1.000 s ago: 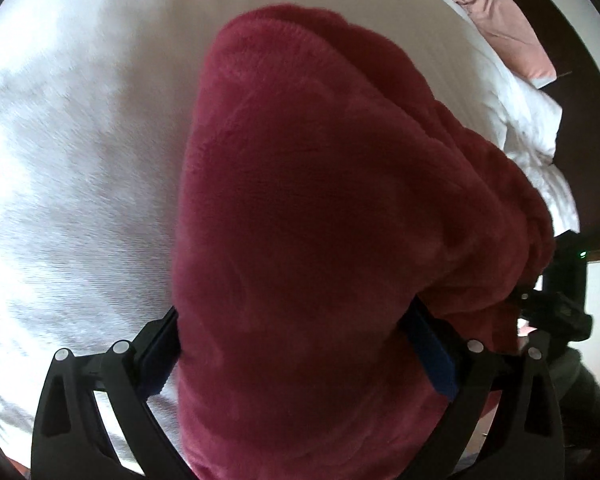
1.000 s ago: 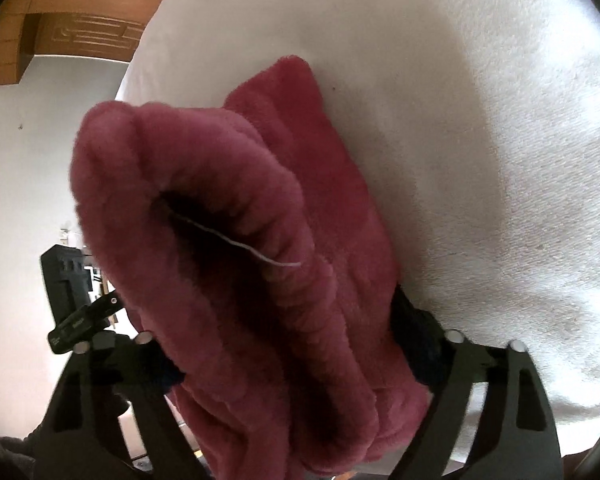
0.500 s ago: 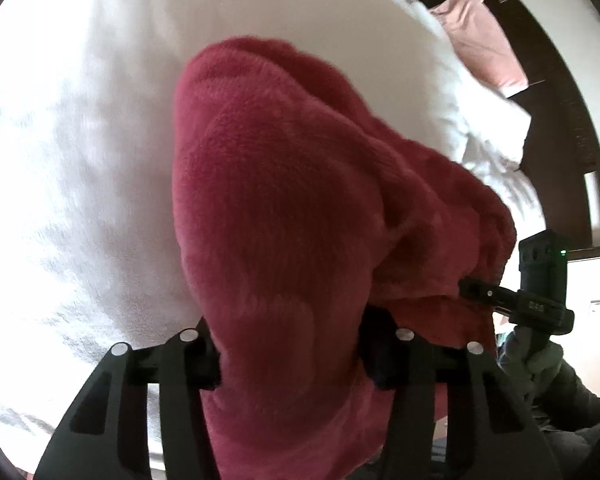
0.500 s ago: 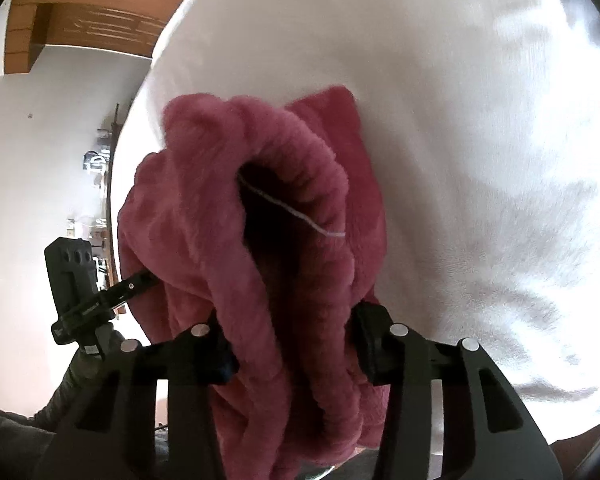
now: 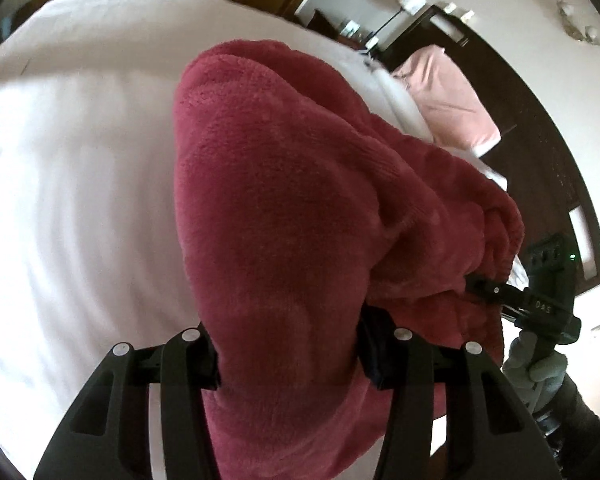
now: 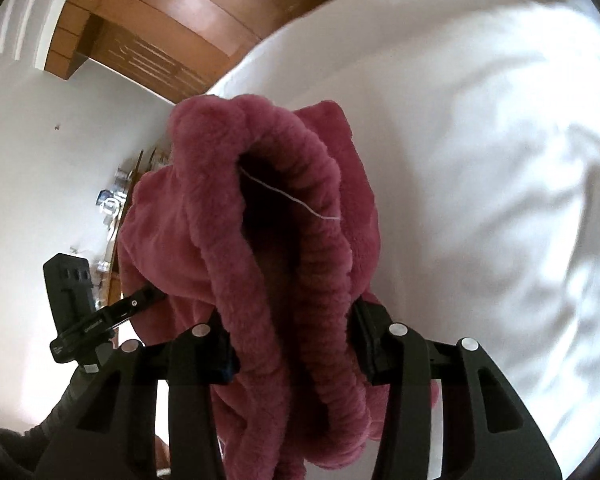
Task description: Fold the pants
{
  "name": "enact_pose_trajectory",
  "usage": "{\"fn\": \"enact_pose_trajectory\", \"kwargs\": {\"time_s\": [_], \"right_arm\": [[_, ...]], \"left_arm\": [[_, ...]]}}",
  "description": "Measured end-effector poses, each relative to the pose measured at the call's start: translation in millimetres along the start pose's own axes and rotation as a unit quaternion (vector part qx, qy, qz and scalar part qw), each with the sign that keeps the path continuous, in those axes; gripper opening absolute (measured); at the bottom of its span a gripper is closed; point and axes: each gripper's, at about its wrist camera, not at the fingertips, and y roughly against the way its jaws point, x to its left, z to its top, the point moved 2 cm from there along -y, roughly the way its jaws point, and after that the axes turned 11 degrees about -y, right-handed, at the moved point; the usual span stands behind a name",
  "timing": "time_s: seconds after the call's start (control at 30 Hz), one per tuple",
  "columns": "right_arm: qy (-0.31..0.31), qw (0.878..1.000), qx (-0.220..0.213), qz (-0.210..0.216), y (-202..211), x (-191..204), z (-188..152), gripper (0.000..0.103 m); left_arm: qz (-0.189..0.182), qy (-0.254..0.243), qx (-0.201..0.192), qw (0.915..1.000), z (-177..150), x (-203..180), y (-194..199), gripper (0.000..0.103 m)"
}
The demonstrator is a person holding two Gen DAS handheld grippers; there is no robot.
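Note:
Dark red fleece pants [image 5: 284, 208] hang bunched over a white bed [image 5: 80, 184]. My left gripper [image 5: 288, 356] is shut on a thick fold of them, which fills the middle of the left wrist view. In the right wrist view the ribbed waistband [image 6: 312, 272] gapes open with a loose white thread across it, and my right gripper [image 6: 294, 354] is shut on that band. The other end of the pants, beyond the fold, is hidden. Each view also catches the other gripper: the right gripper [image 5: 500, 292] gripping cloth at the right edge, the left gripper [image 6: 140, 304] at the left.
White bedding [image 6: 480, 160] spreads wide under the pants. A pink pillow [image 5: 452, 100] lies at the head of the bed against a dark headboard [image 5: 548, 148]. Wooden panelling [image 6: 148, 28] and a white wall stand beyond. A gloved hand [image 5: 536, 364] holds the right gripper.
Both grippers closed on the pants and lifted them off the bed. The views have tilted up, so the wall, headboard and wood panelling now show beyond the bed.

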Motion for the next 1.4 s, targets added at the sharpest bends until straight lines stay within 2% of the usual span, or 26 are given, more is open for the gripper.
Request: {"fn": "enact_pose_trajectory", "kwargs": {"time_s": [0.1,0.2,0.33,0.47,0.53,0.6,0.7,0.83,0.9,1.0,1.03,1.1,1.4], "right_arm": [[-0.004,1.000,-0.011,-0.008,-19,3,37,0.045],[-0.011,1.000,-0.008,-0.021,-35,-4,54,0.045],[-0.019,0.999,0.008,-0.047,-72,-12,67,0.045],[-0.031,0.997,0.007,-0.065,-95,-16,71,0.050],[-0.029,0.996,0.004,-0.081,-101,-11,69,0.052],[-0.022,0.995,-0.002,-0.102,-104,-5,63,0.055],[-0.012,0.993,-0.010,-0.117,-103,2,61,0.056],[0.011,0.992,-0.044,-0.121,-84,22,49,0.059],[0.007,0.992,-0.063,-0.109,-63,26,47,0.063],[0.019,0.989,-0.088,-0.114,-44,38,38,0.065],[0.023,0.988,-0.093,-0.117,-40,42,38,0.065],[0.036,0.986,-0.105,-0.121,-24,49,30,0.072],[0.106,0.975,-0.145,-0.134,26,82,-9,0.091]], "left_arm": [[0.008,-0.007,-0.004,0.9999,30,8,-19,0.050],[0.021,-0.011,0.005,0.9997,50,12,-45,0.050],[0.041,0.000,0.031,0.9987,59,29,-73,0.052],[0.066,0.006,0.040,0.9970,60,41,-85,0.068],[0.076,-0.005,0.043,0.9962,61,41,-88,0.072],[0.095,-0.027,0.045,0.9941,58,40,-88,0.081],[0.118,-0.047,0.050,0.9907,58,35,-88,0.083],[0.165,-0.055,0.059,0.9831,64,27,-81,0.083],[0.188,-0.057,0.054,0.9791,65,19,-70,0.083],[0.213,-0.067,0.047,0.9738,61,7,-57,0.085],[0.218,-0.069,0.044,0.9726,59,4,-51,0.086],[0.225,-0.074,0.039,0.9707,56,-6,-44,0.091],[0.263,-0.118,0.000,0.9575,51,-58,-8,0.093]]}}
